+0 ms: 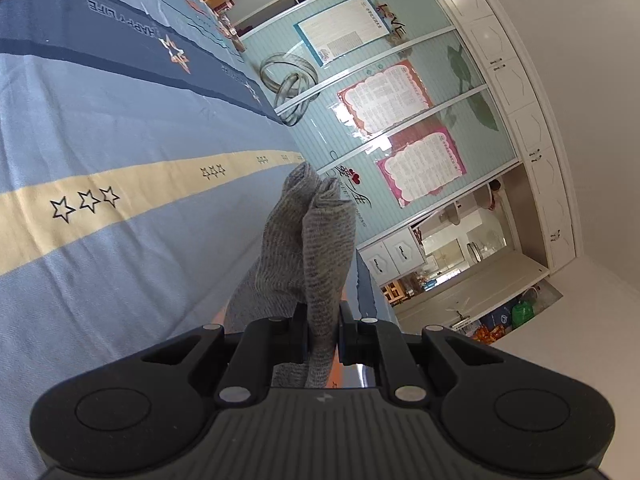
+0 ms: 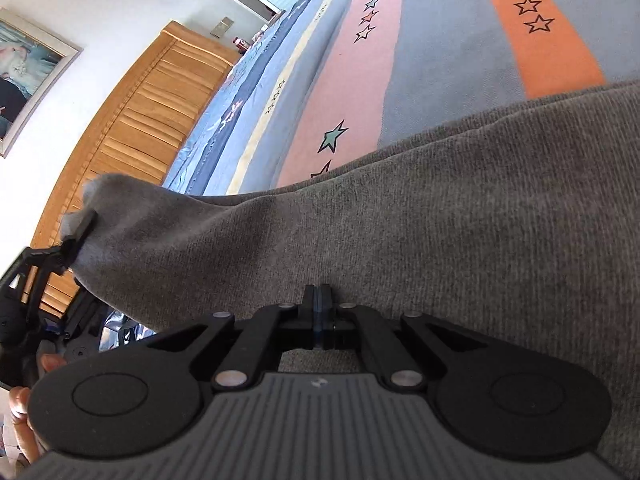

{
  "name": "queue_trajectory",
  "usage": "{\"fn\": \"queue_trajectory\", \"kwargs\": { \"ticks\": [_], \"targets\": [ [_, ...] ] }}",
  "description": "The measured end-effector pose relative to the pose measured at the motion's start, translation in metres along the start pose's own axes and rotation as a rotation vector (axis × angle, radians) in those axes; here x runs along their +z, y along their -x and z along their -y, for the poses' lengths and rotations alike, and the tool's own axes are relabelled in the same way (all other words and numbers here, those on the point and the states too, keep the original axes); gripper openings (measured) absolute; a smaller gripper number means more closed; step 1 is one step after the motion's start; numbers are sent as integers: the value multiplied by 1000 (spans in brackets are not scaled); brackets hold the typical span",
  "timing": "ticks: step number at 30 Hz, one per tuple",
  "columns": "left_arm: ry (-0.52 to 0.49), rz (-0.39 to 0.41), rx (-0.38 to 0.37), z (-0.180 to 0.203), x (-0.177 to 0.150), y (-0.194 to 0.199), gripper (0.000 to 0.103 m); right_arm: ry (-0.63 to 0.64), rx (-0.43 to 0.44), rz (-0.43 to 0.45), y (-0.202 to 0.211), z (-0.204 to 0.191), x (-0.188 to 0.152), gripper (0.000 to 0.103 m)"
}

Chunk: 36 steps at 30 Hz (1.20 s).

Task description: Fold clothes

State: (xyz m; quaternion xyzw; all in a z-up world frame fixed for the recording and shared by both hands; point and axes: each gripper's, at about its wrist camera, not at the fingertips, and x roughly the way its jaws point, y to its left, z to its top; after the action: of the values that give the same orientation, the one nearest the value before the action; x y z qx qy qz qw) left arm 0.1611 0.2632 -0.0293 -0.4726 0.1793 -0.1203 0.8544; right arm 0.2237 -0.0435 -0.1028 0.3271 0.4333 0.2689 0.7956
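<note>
A grey knitted garment (image 1: 308,240) rises bunched from between the jaws of my left gripper (image 1: 322,320), which is shut on it, lifted off the bed. In the right wrist view the same garment (image 2: 440,220) spreads across the striped bedspread and stretches up to the left, where the left gripper (image 2: 80,232) pinches its corner. My right gripper (image 2: 318,294) is shut, jaws pressed together, tips resting against the garment's near part. No cloth shows between its pads.
The bedspread (image 1: 120,120) with blue, cream, pink and orange star stripes (image 2: 440,40) covers the bed. A wooden headboard (image 2: 140,120) stands at its far end. A wardrobe with sliding doors (image 1: 380,100) runs beside the bed. A person's hand (image 2: 20,404) holds the left gripper.
</note>
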Motion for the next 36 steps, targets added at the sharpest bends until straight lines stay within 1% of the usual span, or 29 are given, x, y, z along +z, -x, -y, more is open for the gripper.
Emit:
{"fn": "queue_trajectory", "kwargs": {
  "ticks": [2,3,6,7,9,11,12,14,15,16,17,19,22,23,24,25,26,27,28,29,30,31,34,36],
  "targets": [
    [-33,-21,-28,19,-6,-3,14,-8,23,26,12,5,-5,3],
    [-65,-34,-43,33,-10,-6,14,-8,31,39,21,7,-9,6],
    [-167,-92,-97,77,-34,-18,14,-27,67,64,49,15,-22,7],
    [-208,-121,-109,92,-46,-23,14,-46,89,70,59,21,-26,8],
    [-302,-200,-111,116,-80,-38,15,-81,128,111,89,36,-34,10],
    [-404,-282,-84,128,-123,-57,15,-113,165,166,122,51,-41,13],
    [-440,-325,-61,128,-144,-68,15,-123,176,199,141,59,-45,15],
    [-481,-418,6,116,-188,-91,15,-141,192,264,177,77,-55,15],
    [-500,-460,40,109,-207,-101,15,-145,196,279,189,87,-60,15],
    [-510,-481,69,102,-220,-107,15,-149,200,291,199,96,-65,15],
    [-512,-486,88,95,-230,-109,16,-152,204,303,209,105,-70,16],
    [-538,-467,92,92,-238,-106,17,-140,239,304,218,119,-79,15],
    [-572,-465,111,96,-240,-105,28,-128,313,304,219,131,-84,15],
    [-612,-466,123,102,-243,-104,36,-125,337,305,218,135,-83,15],
    [-652,-466,135,107,-245,-104,51,-127,365,304,218,138,-82,16],
    [-698,-452,140,115,-248,-101,59,-135,395,305,217,142,-83,20],
    [-751,-421,136,126,-250,-95,77,-153,423,308,214,149,-82,20],
    [-804,-389,132,136,-253,-90,84,-177,448,312,216,154,-82,21],
    [-845,-366,119,146,-255,-85,84,-198,466,319,220,158,-83,22],
    [-865,-356,102,154,-257,-81,85,-217,483,327,225,162,-83,23],
    [-864,-347,98,159,-256,-79,85,-236,499,335,229,166,-83,26],
    [-838,-332,100,163,-253,-76,85,-235,491,346,235,167,-83,28],
    [-698,-275,92,166,-236,-67,85,-235,449,384,250,171,-85,29],
    [-608,-241,96,166,-224,-68,87,-249,423,418,259,174,-87,30]
  ]
}}
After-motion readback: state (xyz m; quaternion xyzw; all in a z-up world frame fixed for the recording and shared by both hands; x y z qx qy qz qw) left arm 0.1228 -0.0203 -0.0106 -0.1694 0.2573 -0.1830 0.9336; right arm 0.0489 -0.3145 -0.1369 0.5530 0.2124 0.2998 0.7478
